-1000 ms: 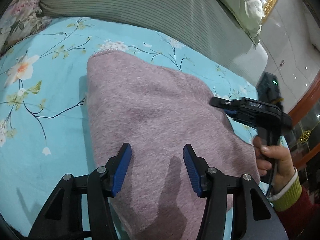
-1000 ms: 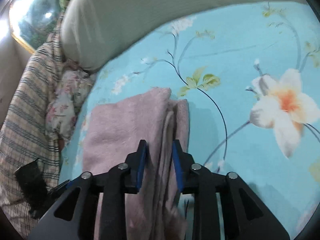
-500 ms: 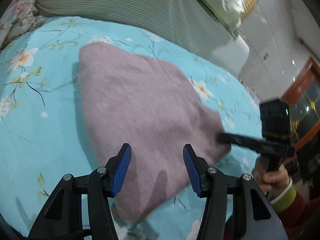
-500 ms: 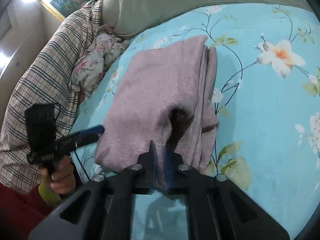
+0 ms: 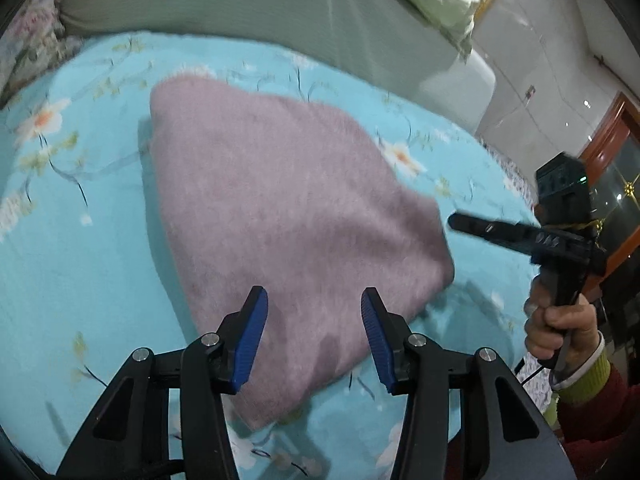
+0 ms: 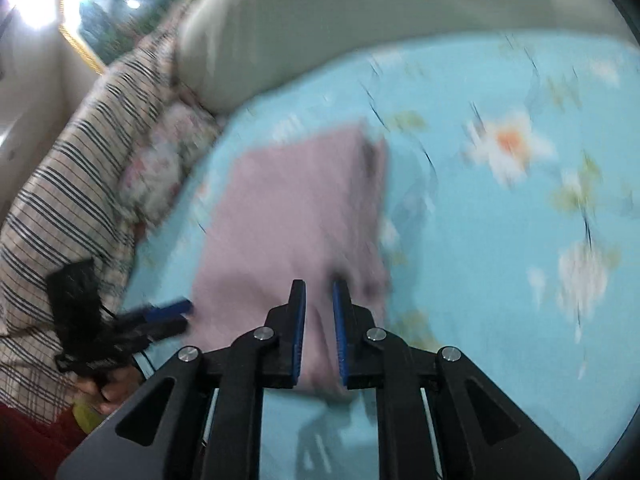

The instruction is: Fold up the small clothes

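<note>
A folded mauve knit garment (image 5: 288, 208) lies flat on the turquoise floral bedsheet (image 5: 60, 260). My left gripper (image 5: 314, 296) hovers over the garment's near corner. Its jaws are closing slowly, and nothing sits between the blue pads. In the right wrist view the garment (image 6: 296, 208) is blurred, and my right gripper (image 6: 319, 284) sits at its near edge. There the jaws are opening from a narrow gap, and the pads do not press on the cloth. The left wrist view shows the right gripper (image 5: 454, 220) just off the garment's right corner, held by a hand (image 5: 560, 328).
A grey-green ribbed bolster (image 5: 240, 4) runs along the far side of the bed. A plaid blanket (image 6: 68, 168) and a floral pillow (image 6: 160, 164) lie at the left in the right wrist view. The left gripper (image 6: 188, 312) shows there too. A wall and a wooden door frame (image 5: 608, 136) stand beyond the bed.
The right gripper closed on the garment's edge, then drew back off it with its jaws parting slightly. The left gripper pulled back towards the near corner. The garment lies flatter.
</note>
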